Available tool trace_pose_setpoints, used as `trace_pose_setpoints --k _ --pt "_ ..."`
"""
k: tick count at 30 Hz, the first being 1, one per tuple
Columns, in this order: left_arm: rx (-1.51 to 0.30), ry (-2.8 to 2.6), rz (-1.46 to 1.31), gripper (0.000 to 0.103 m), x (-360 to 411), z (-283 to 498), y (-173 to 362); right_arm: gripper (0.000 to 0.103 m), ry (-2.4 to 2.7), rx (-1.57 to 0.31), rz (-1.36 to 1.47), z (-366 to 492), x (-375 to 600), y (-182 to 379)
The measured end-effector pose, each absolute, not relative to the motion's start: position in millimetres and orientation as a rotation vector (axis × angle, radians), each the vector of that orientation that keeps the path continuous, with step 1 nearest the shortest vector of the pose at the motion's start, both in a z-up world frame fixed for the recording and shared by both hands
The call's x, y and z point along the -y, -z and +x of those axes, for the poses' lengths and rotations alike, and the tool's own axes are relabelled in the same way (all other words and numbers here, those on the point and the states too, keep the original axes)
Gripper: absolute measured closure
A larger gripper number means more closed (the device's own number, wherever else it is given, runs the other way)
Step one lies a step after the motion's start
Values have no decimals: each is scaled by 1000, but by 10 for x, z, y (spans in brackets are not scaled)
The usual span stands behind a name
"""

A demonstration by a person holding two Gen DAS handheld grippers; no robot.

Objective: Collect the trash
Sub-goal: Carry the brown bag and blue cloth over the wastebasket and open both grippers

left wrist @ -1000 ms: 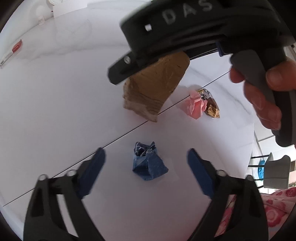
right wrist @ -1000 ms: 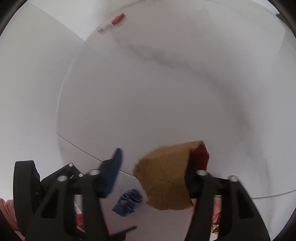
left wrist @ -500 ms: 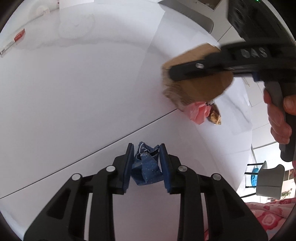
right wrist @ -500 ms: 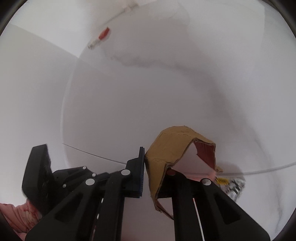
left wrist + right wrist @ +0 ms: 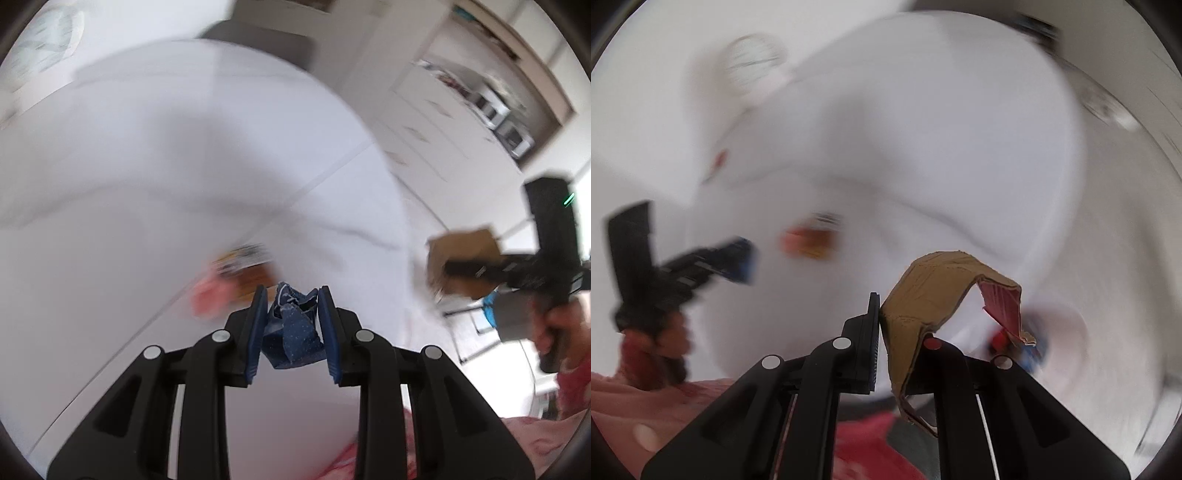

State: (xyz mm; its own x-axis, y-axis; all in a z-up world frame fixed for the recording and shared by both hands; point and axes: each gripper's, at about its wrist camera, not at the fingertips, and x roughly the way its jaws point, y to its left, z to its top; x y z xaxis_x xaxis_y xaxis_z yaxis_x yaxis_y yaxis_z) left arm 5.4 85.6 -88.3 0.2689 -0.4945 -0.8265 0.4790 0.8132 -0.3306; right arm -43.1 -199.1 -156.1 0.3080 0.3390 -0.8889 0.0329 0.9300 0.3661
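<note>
Both grippers are loaded and clear of the white table (image 5: 129, 192): the left gripper (image 5: 291, 332) has its blue pads clamped on the crumpled blue wrapper (image 5: 291, 328), which sits upright between them, and the right gripper (image 5: 897, 347) is pinched tight on one edge of the folded cardboard scrap (image 5: 931, 291), whose long flap arches off to the right of the fingers. Still on the table, blurred, a pink wad (image 5: 210, 295) and a shiny snack wrapper (image 5: 245, 258) lie just left of and beyond the left gripper's fingertips, so that hand looks nearer to them, while a dim rounded shape (image 5: 1060, 332) under the cardboard could be the bin, though I cannot tell.
</note>
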Motion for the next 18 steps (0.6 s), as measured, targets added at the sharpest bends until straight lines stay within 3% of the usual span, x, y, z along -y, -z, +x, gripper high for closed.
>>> trace_pose_setpoints --k 5,12,13,15,18 --pt "-1153 794 76 75 -101 -34 867 94 -11 -1353 480 -915 2836 2436" --pt "-1214 855 188 75 544 -168 1033 89 77 -1580 532 -1018 3134 3883" --pt "-1219 850 207 75 606 -182 1047 84 89 -1605 537 -1026 3165 4041" --pt "-1225 846 231 75 688 -217 1050 48 107 -1623 562 -1024 3173 4191" --pt "-1236 844 250 75 809 -309 1072 36 114 -1607 607 -1127 3227 4224"
